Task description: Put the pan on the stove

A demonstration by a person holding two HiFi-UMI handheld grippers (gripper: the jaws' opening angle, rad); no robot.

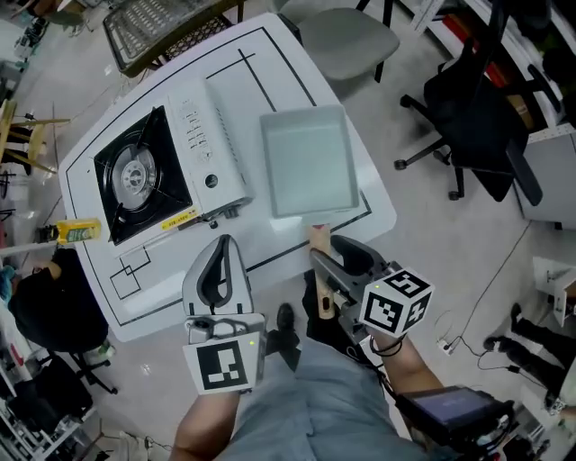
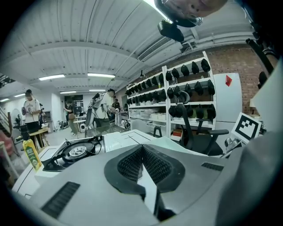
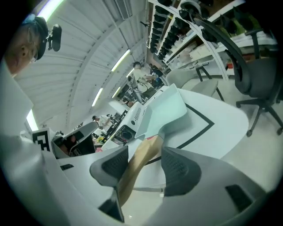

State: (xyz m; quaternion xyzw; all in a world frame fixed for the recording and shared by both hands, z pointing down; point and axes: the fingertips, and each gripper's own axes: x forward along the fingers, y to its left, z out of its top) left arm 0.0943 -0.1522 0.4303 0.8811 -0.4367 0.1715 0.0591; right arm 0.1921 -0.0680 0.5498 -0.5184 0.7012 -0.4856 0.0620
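Note:
A square pale grey-green pan (image 1: pixel 309 162) sits on the white table (image 1: pixel 378 212), right of the portable gas stove (image 1: pixel 157 171). Its wooden handle (image 1: pixel 320 243) points toward me over the table's front edge. My right gripper (image 1: pixel 335 257) is open around that handle. In the right gripper view the handle (image 3: pixel 139 163) lies between the jaws, close to the left pad and clear of the right one, with the pan (image 3: pixel 161 112) beyond. My left gripper (image 1: pixel 221 248) hovers at the front edge, below the stove, shut and empty. In the left gripper view its pads (image 2: pixel 132 163) meet, and the stove (image 2: pixel 77 152) lies ahead.
A yellow bottle (image 1: pixel 76 231) stands off the table's left corner. A black office chair (image 1: pixel 468 108) is at the right, a grey seat (image 1: pixel 346 40) behind the table, a wire rack (image 1: pixel 162 22) at the far edge. Black tape lines mark the tabletop.

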